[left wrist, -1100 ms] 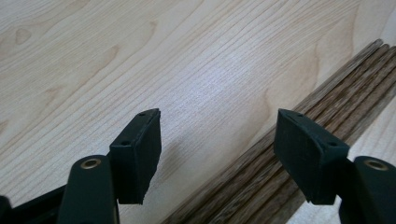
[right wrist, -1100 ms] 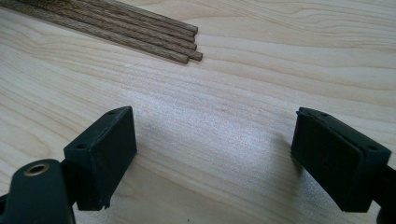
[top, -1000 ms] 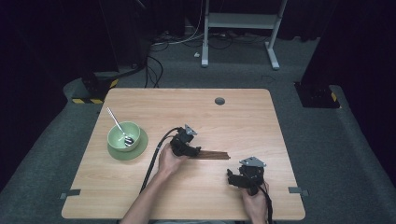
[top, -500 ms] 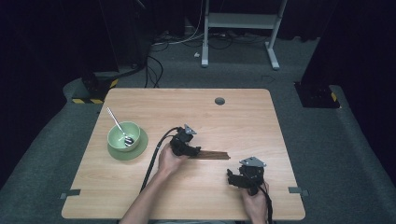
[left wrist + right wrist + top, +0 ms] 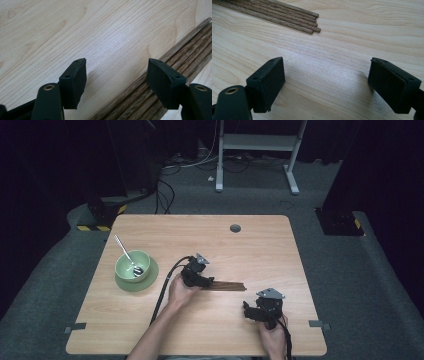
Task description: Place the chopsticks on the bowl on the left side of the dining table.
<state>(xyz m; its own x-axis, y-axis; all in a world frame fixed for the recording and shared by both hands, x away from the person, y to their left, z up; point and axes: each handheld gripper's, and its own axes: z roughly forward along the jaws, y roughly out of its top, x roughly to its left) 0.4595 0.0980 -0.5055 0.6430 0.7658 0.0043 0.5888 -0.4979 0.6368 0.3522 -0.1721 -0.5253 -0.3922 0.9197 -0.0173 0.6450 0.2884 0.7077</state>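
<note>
A bundle of several dark wooden sticks lies flat near the table's middle. My left gripper sits at the bundle's left end, open; in the left gripper view the sticks run under the right jaw and nothing is clamped. My right gripper rests lower right, near the front edge, open. In the right gripper view bare tabletop lies between the jaws, and the stick ends lie ahead at the upper left.
A green bowl on a green saucer stands at the table's left, with a metal spoon leaning in it. A round cable hole sits near the far edge. Cables trail from both grippers toward the front edge.
</note>
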